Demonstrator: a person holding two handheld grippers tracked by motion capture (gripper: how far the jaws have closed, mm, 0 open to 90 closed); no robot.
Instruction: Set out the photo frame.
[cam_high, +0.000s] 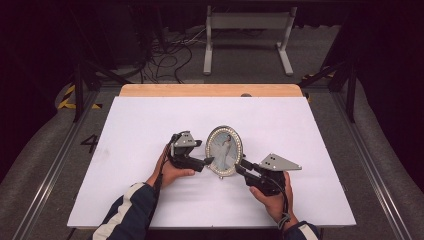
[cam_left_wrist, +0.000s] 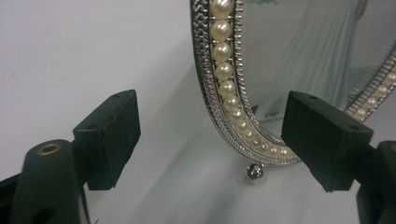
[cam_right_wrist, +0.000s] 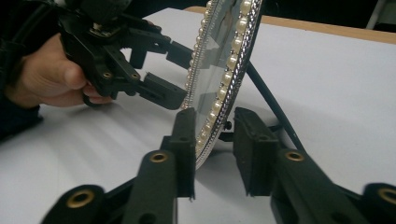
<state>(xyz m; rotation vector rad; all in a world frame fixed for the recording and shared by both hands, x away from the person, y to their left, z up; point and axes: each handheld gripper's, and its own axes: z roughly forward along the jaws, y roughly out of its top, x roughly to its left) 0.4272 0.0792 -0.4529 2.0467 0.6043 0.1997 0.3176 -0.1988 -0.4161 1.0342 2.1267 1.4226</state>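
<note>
The right claw sits nearest, held in the person's right hand. Its jaws straddle the lower edge of an oval picture frame; in the right gripper view one jaw touches the pearl-trimmed rim, while the other stands slightly apart behind it, so I cannot tell whether the grip is closed. The frame stands upright on the white surface, leaning on its rear strut. Just across it, the left claw is released, jaws spread wide on either side of the frame's lower left rim, near its small ball foot. Farther off, beyond the surface, cables lie on the floor.
</note>
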